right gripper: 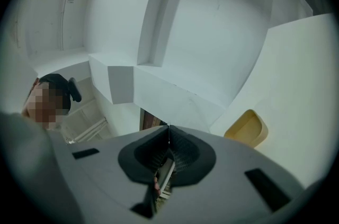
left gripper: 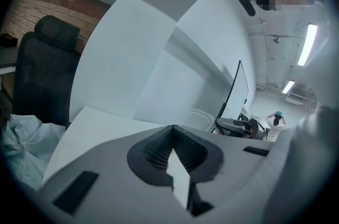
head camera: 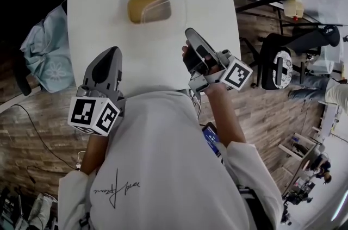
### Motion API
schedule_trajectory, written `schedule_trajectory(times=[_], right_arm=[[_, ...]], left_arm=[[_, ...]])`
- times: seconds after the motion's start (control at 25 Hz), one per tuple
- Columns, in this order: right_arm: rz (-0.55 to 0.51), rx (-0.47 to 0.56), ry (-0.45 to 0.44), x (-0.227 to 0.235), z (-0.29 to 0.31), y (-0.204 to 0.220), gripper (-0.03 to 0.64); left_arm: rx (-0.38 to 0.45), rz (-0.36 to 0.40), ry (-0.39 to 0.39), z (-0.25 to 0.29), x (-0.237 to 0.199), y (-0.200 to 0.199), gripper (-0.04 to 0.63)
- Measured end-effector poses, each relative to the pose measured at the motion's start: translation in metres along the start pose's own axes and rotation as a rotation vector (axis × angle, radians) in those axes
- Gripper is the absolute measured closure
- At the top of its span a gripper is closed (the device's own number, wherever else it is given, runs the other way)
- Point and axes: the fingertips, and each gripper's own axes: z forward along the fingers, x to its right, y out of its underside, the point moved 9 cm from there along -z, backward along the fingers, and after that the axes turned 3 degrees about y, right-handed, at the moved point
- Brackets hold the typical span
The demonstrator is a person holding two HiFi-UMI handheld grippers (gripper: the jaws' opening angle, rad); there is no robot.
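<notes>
Nothing is picked up at this point. The left tongs (head camera: pixel 112 52) are pressed together, tips meeting, and the left gripper view shows nothing between them. The right tongs (head camera: pixel 190 32) are pressed together too and pinch nothing, as the right gripper view shows.

Both are held over the near half of the white table (head camera: pixel 92 17), the left one near its near-left edge and the right one near its right side, tilted toward the middle. The thing nearest to them is a clear tub (head camera: pixel 176 8) with a yellow tray (head camera: pixel 148 8) in it. It sits flat on the far middle of the table, apart from both tongs, with the right tongs the closer of the two. Whether the tub has a lid on I cannot tell.

To the left of the table a pale blue cloth (head camera: pixel 46 49) is bunched up beside a black office chair (left gripper: pixel 45 74).

As things lie, the tub looks untouched, so any handling of it is not yet begun.
</notes>
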Motion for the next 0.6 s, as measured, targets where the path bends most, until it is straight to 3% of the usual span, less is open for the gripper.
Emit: schedule_trajectory(times=[0.6], right_arm=[[-0.018, 0.001, -0.003, -0.017, -0.002, 0.011, 0.604]], left_arm=[[0.027, 0.018, 0.005, -0.002, 0.008, -0.008, 0.589]])
